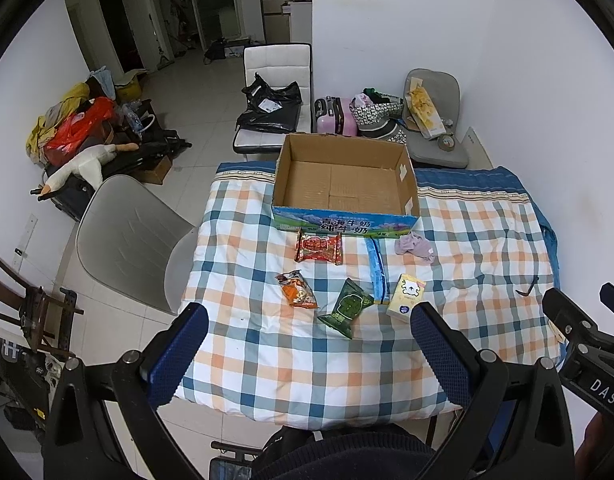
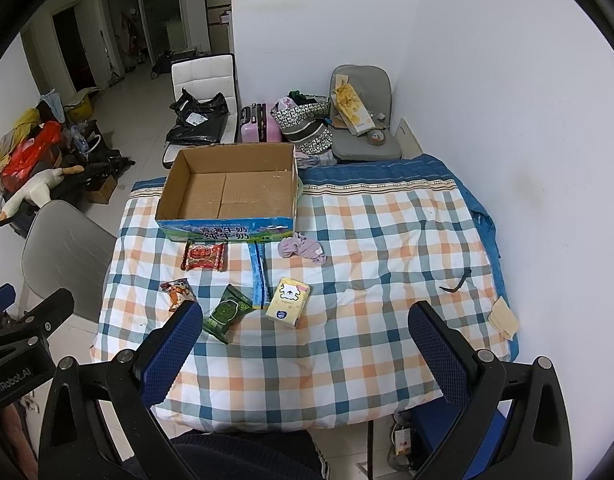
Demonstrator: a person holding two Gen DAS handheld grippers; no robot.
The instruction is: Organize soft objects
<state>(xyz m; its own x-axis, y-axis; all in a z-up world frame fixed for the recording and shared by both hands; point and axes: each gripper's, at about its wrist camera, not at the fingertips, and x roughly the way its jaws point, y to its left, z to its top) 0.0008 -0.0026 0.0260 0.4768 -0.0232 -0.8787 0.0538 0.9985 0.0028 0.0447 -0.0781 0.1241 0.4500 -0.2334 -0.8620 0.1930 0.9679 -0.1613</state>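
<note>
An empty cardboard box (image 1: 343, 184) (image 2: 227, 190) stands at the far side of the checked quilt (image 1: 307, 360) (image 2: 347, 340). In front of it lie a red snack packet (image 1: 319, 247) (image 2: 204, 256), an orange packet (image 1: 299, 290) (image 2: 176, 290), a green packet (image 1: 346, 307) (image 2: 226, 312), a blue strip packet (image 1: 377, 270) (image 2: 259, 276), a yellow tissue pack (image 1: 405, 295) (image 2: 288, 302) and a purple cloth (image 1: 415, 247) (image 2: 303, 249). My left gripper (image 1: 309, 320) is open and empty above the near quilt. My right gripper (image 2: 305, 318) is open and empty too.
A grey chair (image 1: 127, 236) (image 2: 63, 248) stands left of the table. A black hair clip (image 1: 527, 286) (image 2: 455, 282) and a folded beige cloth (image 2: 503, 316) lie at the right. Chairs, bags and a pink suitcase (image 1: 339, 114) stand behind the table. White wall at the right.
</note>
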